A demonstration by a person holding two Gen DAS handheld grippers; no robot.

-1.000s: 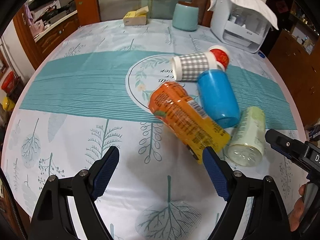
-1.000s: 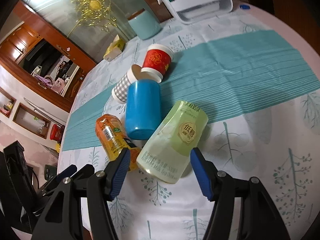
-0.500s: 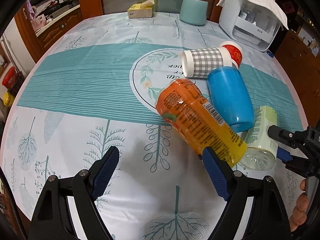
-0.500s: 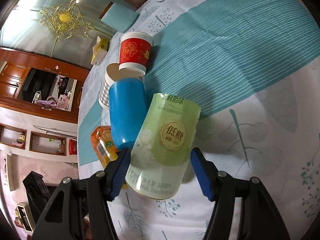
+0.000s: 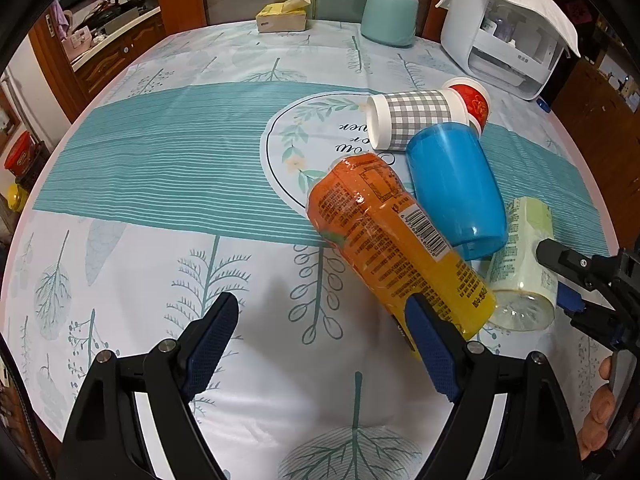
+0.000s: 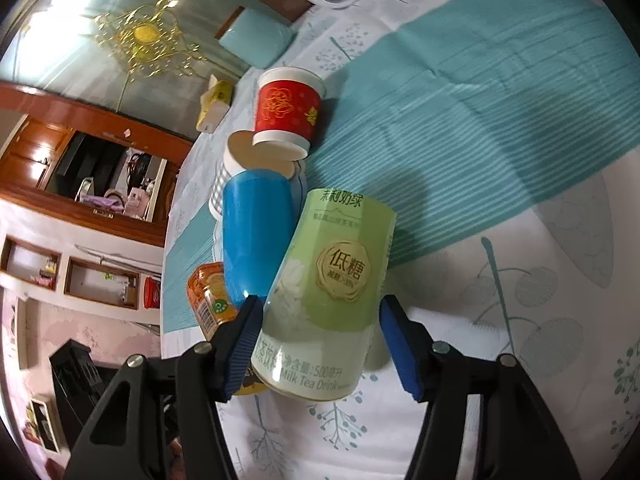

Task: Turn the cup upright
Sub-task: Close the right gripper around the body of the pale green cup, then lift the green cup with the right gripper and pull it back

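Note:
Several cups lie on their sides in a cluster on the table. A pale green milk tea cup (image 6: 332,296) (image 5: 524,256) sits between the open fingers of my right gripper (image 6: 320,344), base end toward the camera. The left finger (image 6: 240,344) is near its side; the right one stands a little apart. Beside it lie a blue cup (image 5: 452,188) (image 6: 256,236), an orange cup (image 5: 392,240) (image 6: 212,300), a grey checked cup (image 5: 412,118) and a red cup (image 6: 286,110) (image 5: 474,100). My left gripper (image 5: 324,348) is open and empty, its right finger (image 5: 430,352) by the orange cup's end.
A teal canister (image 5: 388,16), a yellow tissue box (image 5: 282,18) and a white appliance (image 5: 508,28) stand at the table's far edge. The floral tablecloth (image 5: 160,184) has a teal band. The right gripper (image 5: 592,280) shows at the left view's right edge.
My right gripper has moved forward, so the green cup now lies between its fingers. My left gripper has moved a little closer to the orange cup.

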